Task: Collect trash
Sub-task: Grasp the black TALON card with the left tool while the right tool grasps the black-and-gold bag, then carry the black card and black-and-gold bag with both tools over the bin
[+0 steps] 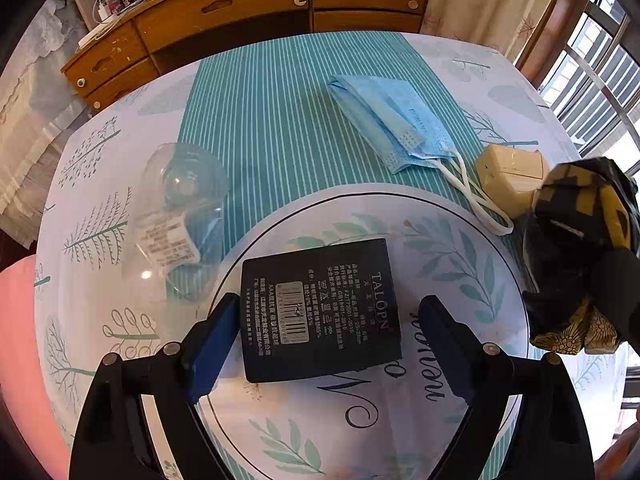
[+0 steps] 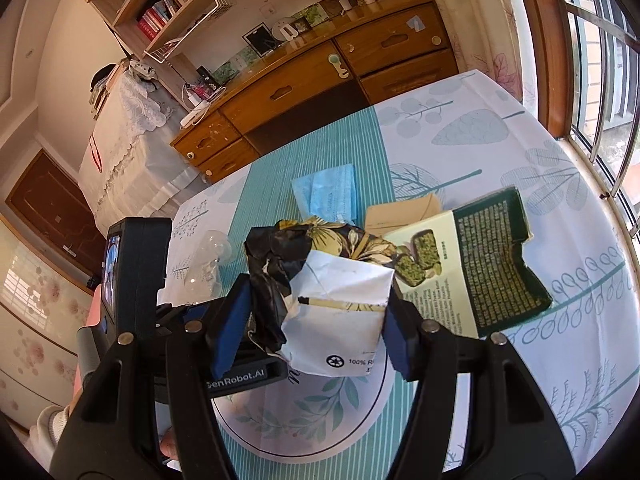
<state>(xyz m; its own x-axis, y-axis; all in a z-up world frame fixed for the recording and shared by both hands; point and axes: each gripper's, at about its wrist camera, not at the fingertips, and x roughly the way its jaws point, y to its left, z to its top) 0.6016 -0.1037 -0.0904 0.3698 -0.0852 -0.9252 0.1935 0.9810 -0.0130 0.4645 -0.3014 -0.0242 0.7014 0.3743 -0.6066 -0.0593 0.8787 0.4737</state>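
Observation:
My left gripper (image 1: 328,334) is open, its blue pads either side of a black TALOPN package (image 1: 320,312) that lies on the round leaf-printed plate (image 1: 448,248). My right gripper (image 2: 316,320) is shut on a crumpled black, yellow and white paper wrapper (image 2: 332,304), held above the plate (image 2: 304,420); it also shows at the right of the left wrist view (image 1: 580,256). A blue face mask (image 1: 392,124) (image 2: 330,194), a clear plastic blister pack (image 1: 176,208) (image 2: 212,264), a tan box (image 1: 512,176) (image 2: 404,212) and a flattened green carton (image 2: 480,272) lie on the table.
The table has a teal striped runner (image 1: 272,120) and leaf-print cloth. A wooden dresser (image 1: 240,12) stands behind the table. A window with bars (image 2: 600,80) is at the right. The left gripper's body (image 2: 136,272) stands at the left of the right wrist view.

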